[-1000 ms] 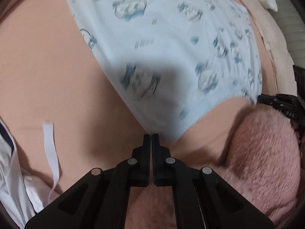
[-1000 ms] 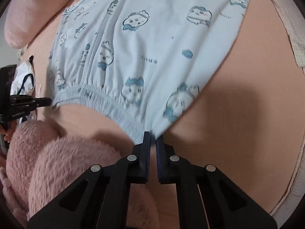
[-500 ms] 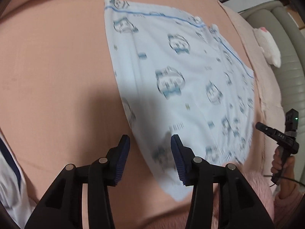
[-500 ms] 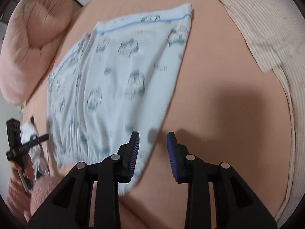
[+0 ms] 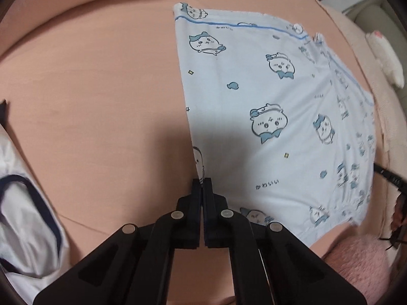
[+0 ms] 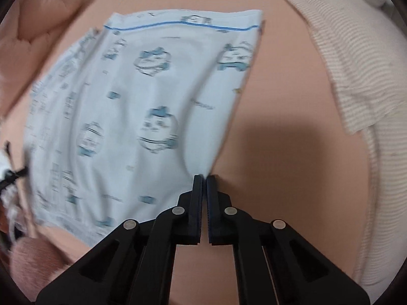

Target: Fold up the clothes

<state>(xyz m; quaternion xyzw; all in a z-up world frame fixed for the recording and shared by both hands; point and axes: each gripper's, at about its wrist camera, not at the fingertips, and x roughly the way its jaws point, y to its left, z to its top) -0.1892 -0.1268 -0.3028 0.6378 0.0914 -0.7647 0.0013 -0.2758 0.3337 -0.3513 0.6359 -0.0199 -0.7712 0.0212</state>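
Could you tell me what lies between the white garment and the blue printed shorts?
Only bare peach sheet separates white garment from shorts, in the left wrist view.

Left gripper [image 5: 202, 181] clamped on pale-blue printed shorts' [image 5: 279, 117] left edge

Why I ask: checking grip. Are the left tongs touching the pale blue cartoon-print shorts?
Touching: the left wrist view shows the left tongs shut on the shorts' side edge.

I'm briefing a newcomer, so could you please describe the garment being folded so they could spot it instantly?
On the peach bedsheet lie the light blue shorts, spread flat. Unlike the plain white garment with navy trim at the sheet's edge, they carry blue cartoon faces and a blue stripe along one hem.
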